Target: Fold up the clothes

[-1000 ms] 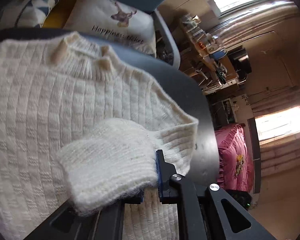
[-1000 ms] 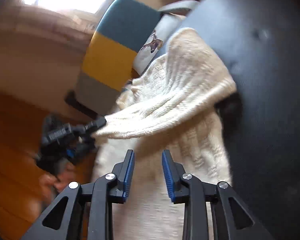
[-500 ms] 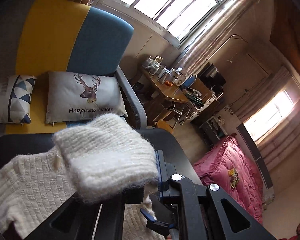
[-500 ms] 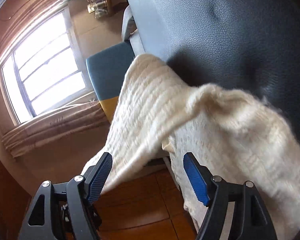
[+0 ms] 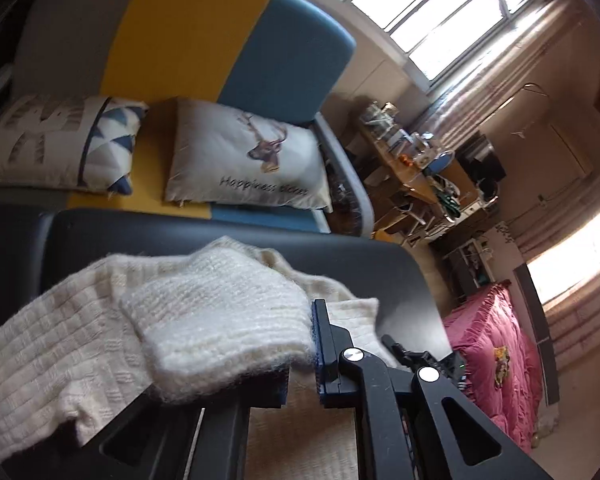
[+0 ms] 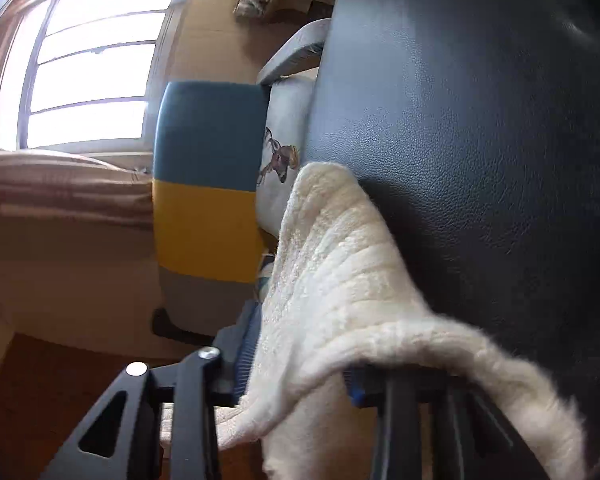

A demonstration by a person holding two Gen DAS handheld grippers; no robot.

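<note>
A cream knitted sweater [image 5: 80,340] lies on the black leather table [image 5: 380,276]. In the left wrist view its sleeve cuff [image 5: 220,320] is folded over the body and drapes across my left finger. My left gripper [image 5: 300,364] is shut on that cuff, low over the sweater. In the right wrist view a thick edge of the sweater [image 6: 340,280] hangs off the table [image 6: 460,140] side. It fills the gap between the blue pads of my right gripper [image 6: 300,364], which is shut on it. The rest of the sweater is hidden in this view.
Behind the table stands a grey, yellow and blue sofa [image 5: 220,40] with a deer pillow [image 5: 248,160] and a patterned pillow [image 5: 60,144]. A cluttered desk [image 5: 416,160] and pink bedding [image 5: 496,352] are at the right. Wooden floor [image 6: 40,400] lies below the table edge.
My left gripper has come down with the cuff, laying it onto the sweater body. My right gripper, wide open half a second ago, has closed in on the sweater's hanging edge.
</note>
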